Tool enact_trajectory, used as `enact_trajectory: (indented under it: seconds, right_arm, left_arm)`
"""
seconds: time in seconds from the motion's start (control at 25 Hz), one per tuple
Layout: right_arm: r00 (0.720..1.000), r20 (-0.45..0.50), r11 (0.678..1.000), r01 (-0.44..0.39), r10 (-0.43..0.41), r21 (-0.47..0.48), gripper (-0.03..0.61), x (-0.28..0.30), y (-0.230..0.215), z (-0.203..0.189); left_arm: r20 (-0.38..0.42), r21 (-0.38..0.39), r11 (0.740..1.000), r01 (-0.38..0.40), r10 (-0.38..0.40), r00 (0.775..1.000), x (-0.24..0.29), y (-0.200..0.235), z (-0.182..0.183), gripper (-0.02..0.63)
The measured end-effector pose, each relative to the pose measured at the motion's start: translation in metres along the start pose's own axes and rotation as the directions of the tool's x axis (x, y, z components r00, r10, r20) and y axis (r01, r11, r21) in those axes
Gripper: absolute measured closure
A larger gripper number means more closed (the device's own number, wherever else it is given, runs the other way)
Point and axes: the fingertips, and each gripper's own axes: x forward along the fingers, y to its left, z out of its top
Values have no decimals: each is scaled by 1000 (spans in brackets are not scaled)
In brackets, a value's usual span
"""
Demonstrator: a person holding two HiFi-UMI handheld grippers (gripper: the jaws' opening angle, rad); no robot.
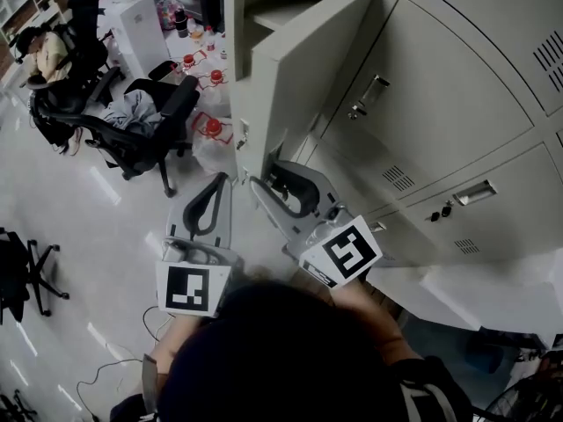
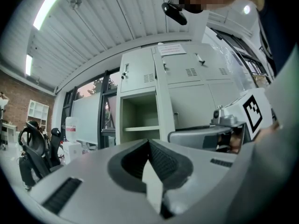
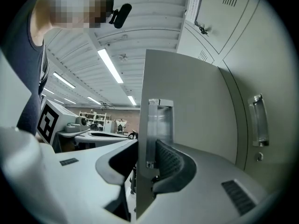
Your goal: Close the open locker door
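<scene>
The open locker door (image 1: 303,69) is pale grey and swings out from the bank of lockers (image 1: 457,104) toward me. Behind it the open compartment (image 1: 264,7) shows a shelf (image 2: 138,128). My right gripper (image 1: 264,174) sits at the door's lower free edge. In the right gripper view the door (image 3: 196,106) stands edge-on between the jaws of the right gripper (image 3: 147,157), just under its metal pull handle (image 3: 159,125), with both pads against it. My left gripper (image 1: 220,179) hangs left of the door, apart from it, tips of the left gripper (image 2: 148,141) together and holding nothing.
Black office chairs (image 1: 141,126) and several red-capped water jugs (image 1: 211,134) stand on the floor left of the lockers. A white unit (image 1: 141,29) is behind them. A person (image 1: 44,55) sits at the far left. Cables (image 1: 97,376) lie on the floor near me.
</scene>
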Motion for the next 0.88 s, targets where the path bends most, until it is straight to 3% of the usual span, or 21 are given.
enact_trajectory:
  seconds: [0.88]
  right_arm:
    - [998, 1, 998, 67, -67, -14, 465, 70, 0, -4]
  left_arm:
    - [2, -17, 992, -124, 124, 992, -1, 70, -2, 612]
